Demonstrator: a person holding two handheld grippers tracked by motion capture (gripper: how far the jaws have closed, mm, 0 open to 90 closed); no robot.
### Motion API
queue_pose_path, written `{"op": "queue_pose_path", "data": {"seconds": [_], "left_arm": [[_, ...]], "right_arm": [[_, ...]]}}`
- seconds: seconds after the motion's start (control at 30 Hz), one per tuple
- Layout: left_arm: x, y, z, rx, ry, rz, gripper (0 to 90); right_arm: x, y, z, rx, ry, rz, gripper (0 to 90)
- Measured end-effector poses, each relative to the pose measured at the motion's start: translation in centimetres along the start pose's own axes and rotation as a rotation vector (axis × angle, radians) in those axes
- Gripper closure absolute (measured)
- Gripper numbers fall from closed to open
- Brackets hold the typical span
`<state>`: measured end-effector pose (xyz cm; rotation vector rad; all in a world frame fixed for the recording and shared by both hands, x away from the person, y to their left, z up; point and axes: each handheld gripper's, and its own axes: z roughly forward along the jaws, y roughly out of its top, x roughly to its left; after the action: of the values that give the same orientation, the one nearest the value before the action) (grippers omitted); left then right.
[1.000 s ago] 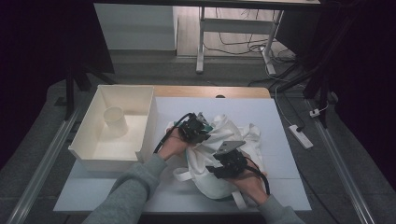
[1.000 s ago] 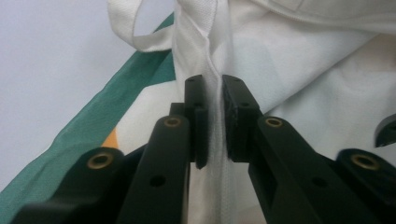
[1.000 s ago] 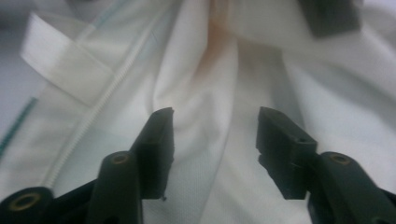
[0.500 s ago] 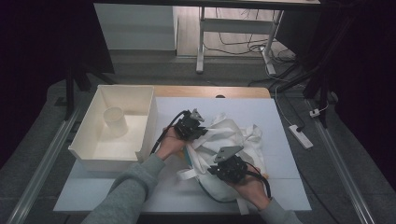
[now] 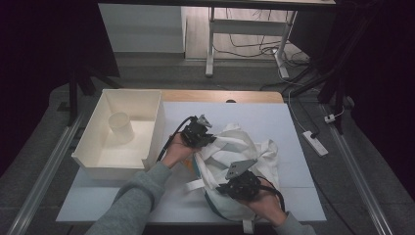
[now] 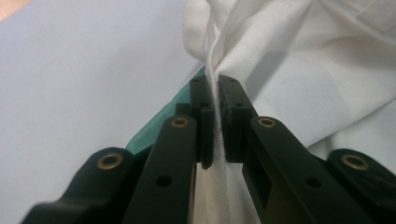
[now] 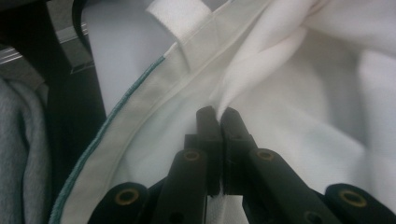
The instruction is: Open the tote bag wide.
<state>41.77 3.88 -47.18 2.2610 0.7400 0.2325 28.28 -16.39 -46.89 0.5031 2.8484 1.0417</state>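
left hand-held gripper [image 6: 215,100]: jaws pinched tight on a fold of the white cloth bag [image 5: 244,161], at the bag's far left edge in the high view; it has hardly moved in the past second.
right hand-held gripper [image 7: 218,116]: the change is here; half open a second ago, its jaws have since closed on a pleat of the bag's cloth near the green-stitched rim [image 7: 116,116], on the side nearest the person.
bag: crumpled on the surface [image 5: 244,117], right of the white bin [image 5: 147,147] that holds a cup [image 5: 121,127].
meaning: both ends look gripped now, so lifting or spreading the bag open seems the likely next step.
risk: thin folds may slip if pulled hard.
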Motion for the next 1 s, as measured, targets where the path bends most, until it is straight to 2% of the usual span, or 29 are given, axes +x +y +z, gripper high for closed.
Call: {"op": "queue_pose_path", "data": {"seconds": [0.13, 0.23, 0.43, 0.53, 0.67, 0.77, 0.8, 0.87, 0.93, 1.0], "left_arm": [[0.4, -0.3, 0.0, 0.000, -0.005, -0.019, 85.0], [0.5, -0.4, 0.1, 0.000, -0.006, -0.023, 85.0], [0.6, -0.4, -0.1, -0.007, 0.001, -0.028, 85.0], [0.7, -0.4, -0.3, -0.007, -0.002, -0.026, 85.0], [0.5, -0.5, -0.2, -0.001, 0.004, -0.023, 85.0], [0.5, -0.5, -0.1, 0.001, 0.006, -0.023, 84.9], [0.4, -0.5, -0.1, 0.002, 0.009, -0.022, 84.9], [0.4, -0.6, -0.1, 0.002, 0.008, -0.023, 84.9], [0.4, -0.6, 0.0, 0.001, 0.003, -0.027, 84.7], [0.4, -0.6, 0.0, -0.001, 0.000, -0.032, 84.5]], "right_arm": [[-0.2, -0.7, 1.0, 0.021, 0.041, 0.022, 88.8], [-0.5, -1.0, 1.0, 0.010, 0.056, 0.038, 88.8], [0.2, -0.8, 0.4, 0.011, 0.021, 0.013, 88.7], [0.2, -0.7, 0.0, 0.007, 0.023, 0.011, 88.8], [0.3, -0.9, 0.5, 0.027, 0.027, -0.007, 88.7], [0.0, -1.2, 0.8, 0.017, 0.046, 0.003, 88.0], [-0.2, -1.3, 0.7, 0.011, 0.056, 0.014, 86.2], [-0.7, -1.3, 0.4, -0.006, 0.080, 0.037, 73.9], [-1.4, -1.3, -0.5, -0.053, 0.093, 0.083, 63.2], [-2.2, -1.3, -1.8, -0.114, 0.065, 0.122, 58.5]]}}
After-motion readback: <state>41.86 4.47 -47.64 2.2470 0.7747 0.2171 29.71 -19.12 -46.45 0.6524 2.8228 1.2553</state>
